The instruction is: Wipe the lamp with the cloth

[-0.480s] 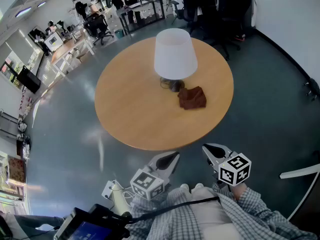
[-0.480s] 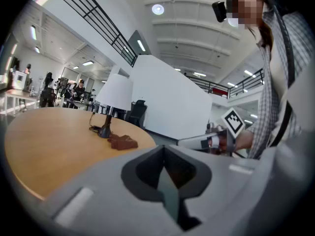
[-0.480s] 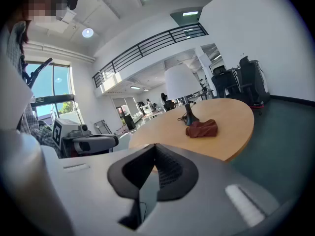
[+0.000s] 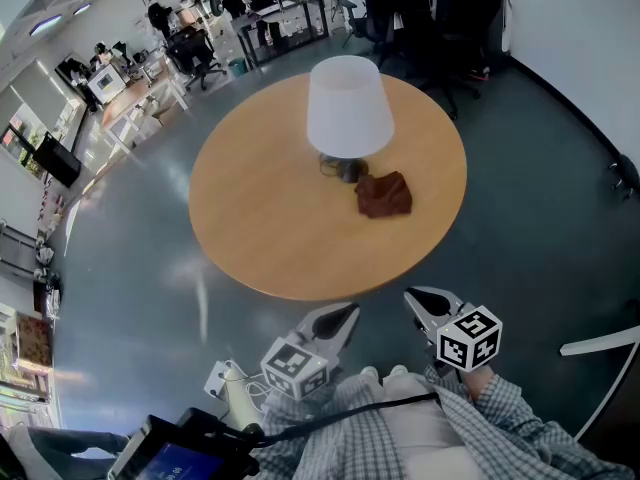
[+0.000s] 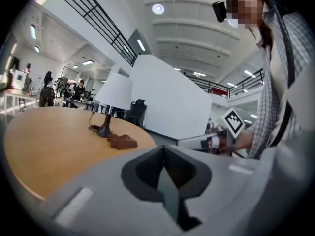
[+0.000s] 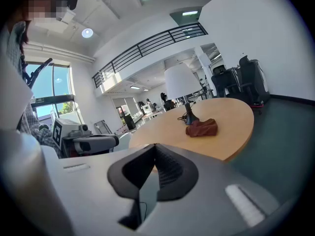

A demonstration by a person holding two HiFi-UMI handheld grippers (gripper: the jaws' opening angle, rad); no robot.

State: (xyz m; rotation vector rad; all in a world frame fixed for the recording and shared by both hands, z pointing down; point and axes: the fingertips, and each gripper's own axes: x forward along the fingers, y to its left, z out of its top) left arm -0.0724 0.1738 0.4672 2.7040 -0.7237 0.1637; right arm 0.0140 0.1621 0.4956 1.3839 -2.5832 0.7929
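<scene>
On the round wooden counter (image 4: 260, 218), the brown cloth (image 4: 384, 194) lies crumpled just beside the base of the white-shaded lamp (image 4: 349, 108), handy for wiping. The left tongs (image 4: 338, 320) and right tongs (image 4: 428, 304) are pressed together and empty, held near the person's body, likely a ready pose. Cloth and lamp sit well ahead of them.

No legible text (marker cubes (image 4: 470, 338) bear only patterns).

Open-plan office hall: people (image 4: 160, 13) at desks (image 4: 285, 8), swivel chairs (image 4: 195, 56), mezzanine railing (image 6: 147, 45)
</scene>
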